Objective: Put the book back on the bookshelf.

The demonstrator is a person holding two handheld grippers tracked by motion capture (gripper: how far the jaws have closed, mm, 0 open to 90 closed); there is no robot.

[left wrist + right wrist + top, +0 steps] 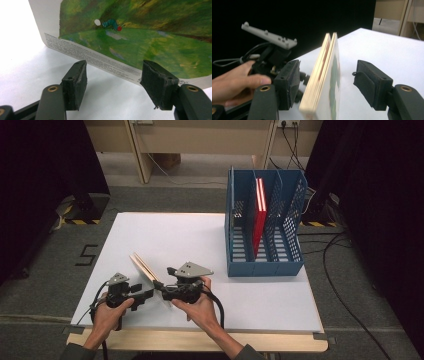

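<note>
In the high view, a thin board book (pixel 146 267) is seen standing on edge and tilted, near the front of the white table (pixel 200 240), between the two grippers. The left gripper (pixel 148 294) is held low at the book's near left side, its jaws pointed toward the book. The right gripper (pixel 161 287) is held just to the right, its jaws reaching the book's near end. Both are carried in a person's hands coming in from the bottom edge. Well apart, at the far right of the table, a blue file rack (pixel 265 265) is set, with a red book (pixel 259 215) upright in its middle compartment.

In the left gripper view, the book's green painted cover (pixel 140 42), showing a small caterpillar (pixel 111 24), is seen leaning just beyond the two black jaws. The jaws are spread apart with only bare table between them, and the book is not pinched by them.

In the right gripper view, the book (pixel 324 82) is seen edge-on, upright between the two jaws. The jaws are spread; a clear gap is left between the right jaw and the cover, while the left jaw lies close beside the pale page edges, and whether it touches them cannot be told. The left gripper (pixel 274 55) and the hand (pixel 234 83) holding it are seen beyond the book
</note>
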